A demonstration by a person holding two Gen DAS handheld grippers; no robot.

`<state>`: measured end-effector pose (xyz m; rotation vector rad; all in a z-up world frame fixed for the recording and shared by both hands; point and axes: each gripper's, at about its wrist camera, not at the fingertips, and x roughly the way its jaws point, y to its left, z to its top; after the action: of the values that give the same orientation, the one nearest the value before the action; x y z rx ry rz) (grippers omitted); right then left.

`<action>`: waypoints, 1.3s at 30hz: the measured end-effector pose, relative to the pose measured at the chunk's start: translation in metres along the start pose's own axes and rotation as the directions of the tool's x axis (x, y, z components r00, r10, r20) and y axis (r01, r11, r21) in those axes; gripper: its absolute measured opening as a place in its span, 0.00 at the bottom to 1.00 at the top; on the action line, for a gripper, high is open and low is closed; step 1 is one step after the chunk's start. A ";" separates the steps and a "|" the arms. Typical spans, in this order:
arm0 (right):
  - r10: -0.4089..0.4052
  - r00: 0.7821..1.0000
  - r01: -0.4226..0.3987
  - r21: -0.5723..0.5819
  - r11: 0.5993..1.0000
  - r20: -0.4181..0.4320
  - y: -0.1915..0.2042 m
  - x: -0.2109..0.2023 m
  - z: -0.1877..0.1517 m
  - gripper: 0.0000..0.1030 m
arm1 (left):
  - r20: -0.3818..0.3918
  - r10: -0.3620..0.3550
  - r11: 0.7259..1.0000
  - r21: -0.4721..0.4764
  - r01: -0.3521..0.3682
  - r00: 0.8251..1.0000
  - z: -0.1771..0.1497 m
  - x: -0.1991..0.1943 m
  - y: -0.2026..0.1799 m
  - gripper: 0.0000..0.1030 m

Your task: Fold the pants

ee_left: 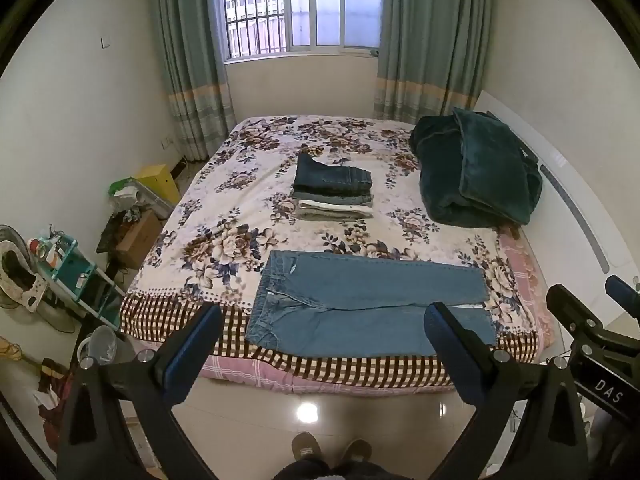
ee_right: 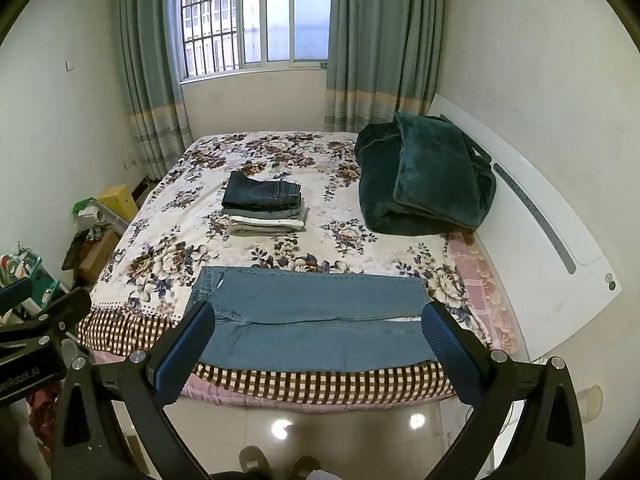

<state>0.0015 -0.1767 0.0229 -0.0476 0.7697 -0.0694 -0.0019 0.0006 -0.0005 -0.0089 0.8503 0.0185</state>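
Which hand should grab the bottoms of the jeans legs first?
Probably the right. The jeans lie flat with their leg ends on the right side of the bed, nearer the open right gripper. The left gripper, also open, is nearer the waistband.

**A lived-in bedroom at home**

We're in a bedroom, no question: a wide bed (ee_left: pixel 240 216) under a floral cover fills the room, with a white headboard (ee_right: pixel 532 216) along its right side. Behind it a barred window (ee_left: pixel 300 4) sits between long teal curtains (ee_left: pixel 188 60). A dark green blanket (ee_right: pixel 424 180) lies bundled by the headboard, folded clothes (ee_left: pixel 332 192) are stacked mid-bed, and household clutter (ee_left: pixel 60 264) crowds the glossy tiled floor (ee_left: pixel 320 412) at left.
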 end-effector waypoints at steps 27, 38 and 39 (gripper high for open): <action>0.005 1.000 -0.005 0.000 1.000 0.000 0.001 -0.003 0.000 1.00 | 0.005 0.003 1.000 0.000 -0.003 1.000 0.003 -0.002 -0.004 1.00; 0.006 1.000 -0.006 -0.001 1.000 0.000 0.006 -0.001 0.002 1.00 | 0.008 0.004 1.000 0.000 -0.004 1.000 0.002 -0.002 -0.004 1.00; 0.006 1.000 -0.006 -0.001 1.000 0.000 0.007 -0.001 0.002 1.00 | 0.008 0.004 1.000 -0.001 -0.004 1.000 0.002 -0.002 -0.004 1.00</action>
<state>0.0025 -0.1701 0.0249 -0.0461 0.7695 -0.0635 -0.0013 -0.0033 0.0023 -0.0078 0.8419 0.0223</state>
